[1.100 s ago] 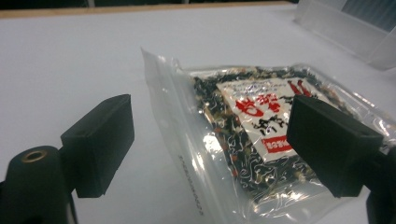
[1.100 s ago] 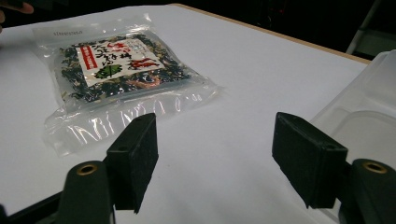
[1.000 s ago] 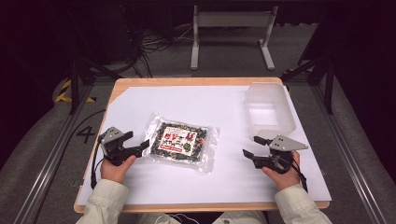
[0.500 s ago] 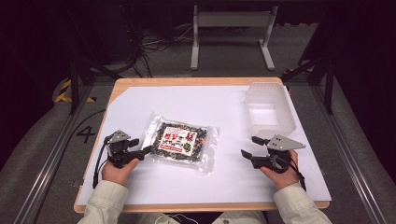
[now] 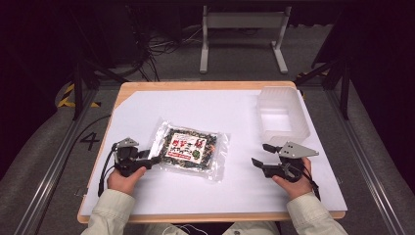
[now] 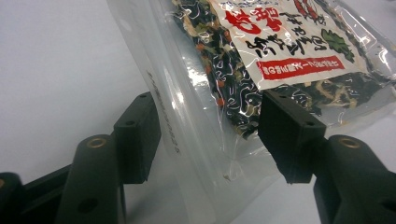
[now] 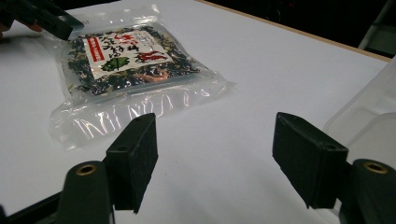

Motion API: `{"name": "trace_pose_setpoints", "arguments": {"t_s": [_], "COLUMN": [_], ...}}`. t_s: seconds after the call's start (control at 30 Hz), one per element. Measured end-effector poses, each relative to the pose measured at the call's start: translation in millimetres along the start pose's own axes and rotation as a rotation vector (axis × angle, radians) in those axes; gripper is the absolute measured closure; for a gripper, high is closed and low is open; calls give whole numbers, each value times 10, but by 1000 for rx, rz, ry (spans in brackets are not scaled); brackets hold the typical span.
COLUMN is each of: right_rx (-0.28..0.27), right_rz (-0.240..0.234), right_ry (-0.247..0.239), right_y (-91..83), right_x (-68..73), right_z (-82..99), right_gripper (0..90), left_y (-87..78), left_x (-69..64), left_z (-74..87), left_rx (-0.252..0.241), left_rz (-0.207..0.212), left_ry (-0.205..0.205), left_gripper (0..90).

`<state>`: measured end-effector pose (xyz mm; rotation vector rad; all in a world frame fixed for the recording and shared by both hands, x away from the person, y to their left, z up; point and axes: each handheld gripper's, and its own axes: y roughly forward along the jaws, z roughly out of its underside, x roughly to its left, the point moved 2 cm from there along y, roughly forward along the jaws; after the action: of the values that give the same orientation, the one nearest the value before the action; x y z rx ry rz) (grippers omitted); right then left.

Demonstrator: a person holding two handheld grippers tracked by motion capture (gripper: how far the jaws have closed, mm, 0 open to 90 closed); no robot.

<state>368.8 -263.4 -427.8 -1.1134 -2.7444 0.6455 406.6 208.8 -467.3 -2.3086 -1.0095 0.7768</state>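
The left gripper [image 5: 147, 160] had its jaws either side of the near left corner of the clear snack bag [image 5: 190, 148]. They had just been closing, with the bag's sealed edge lifted between them; one pad touched the film, the other stood just off it. The right gripper [image 5: 260, 154] held its jaws wide with nothing between them, well apart from the bag. The bag lay mid-tabletop [image 5: 147, 105] on the white sheet. A translucent plastic bin [image 5: 293, 110] stood just beyond the right gripper.
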Motion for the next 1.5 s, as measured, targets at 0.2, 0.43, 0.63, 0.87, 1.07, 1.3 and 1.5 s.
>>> {"name": "trace_pose_setpoints", "arguments": {"t_s": [0.2, 0.43, 0.63, 0.87, 1.07, 1.3, 1.5], "right_rx": [5, 3, 3, 1, 2, 4, -5], "right_rz": [-2, -4, -8, -11, -10, -7, -11], "right_ry": [-3, -2, -4, -5, -8, -10, -15], "right_y": [5, 11, 20, 19, 15, 16, 7], "right_x": [1, 13, 22, 26, 26, 32, 38], "right_z": [1, -3, -5, -8, -7, -9, -32], "right_gripper": [310, 305, 303, 299, 298, 299, 316], "left_y": [-17, -10, -6, -30, -70, -231, -420], "left_x": [1, -86, -73, -61, -80, -160, -284], "left_z": [1, -27, -18, -8, -24, -101, -221], "left_rx": [29, 97, 103, 80, 35, -66, -131], "left_rz": [58, 68, 97, 117, 121, 137, 161], "left_ry": [-46, -21, -51, -78, -80, -52, 3], "left_gripper": [526, 659, 718, 810, 884, 894, 894]}}
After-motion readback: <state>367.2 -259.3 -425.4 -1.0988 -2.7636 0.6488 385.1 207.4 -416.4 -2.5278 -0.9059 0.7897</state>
